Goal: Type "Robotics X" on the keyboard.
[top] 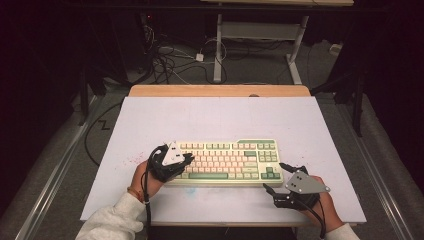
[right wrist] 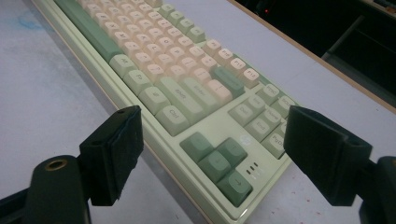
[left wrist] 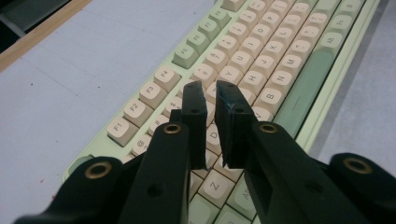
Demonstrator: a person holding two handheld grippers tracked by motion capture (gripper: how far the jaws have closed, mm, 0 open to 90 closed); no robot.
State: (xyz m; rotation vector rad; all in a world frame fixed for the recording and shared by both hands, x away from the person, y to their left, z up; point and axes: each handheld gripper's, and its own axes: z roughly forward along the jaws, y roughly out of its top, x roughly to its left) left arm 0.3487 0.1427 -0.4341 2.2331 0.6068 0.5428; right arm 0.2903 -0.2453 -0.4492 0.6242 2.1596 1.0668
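Observation:
A cream and green keyboard (top: 227,160) lies on the white tabletop (top: 210,117), near the front edge. My left gripper (top: 187,159) hovers over the keyboard's left end. In the left gripper view its jaws (left wrist: 210,88) stand only a narrow slit apart above the letter keys (left wrist: 280,51), with nothing between them. My right gripper (top: 274,176) sits off the keyboard's front right corner with its jaws spread wide. In the right gripper view (right wrist: 212,116) they frame the green arrow keys (right wrist: 219,161) and hold nothing.
The tabletop's wooden far edge (top: 220,90) shows behind the white sheet. Beyond it, tangled cables (top: 170,60) lie on the floor beside another table's legs (top: 218,50). Faint red specks (top: 132,160) mark the surface left of the keyboard.

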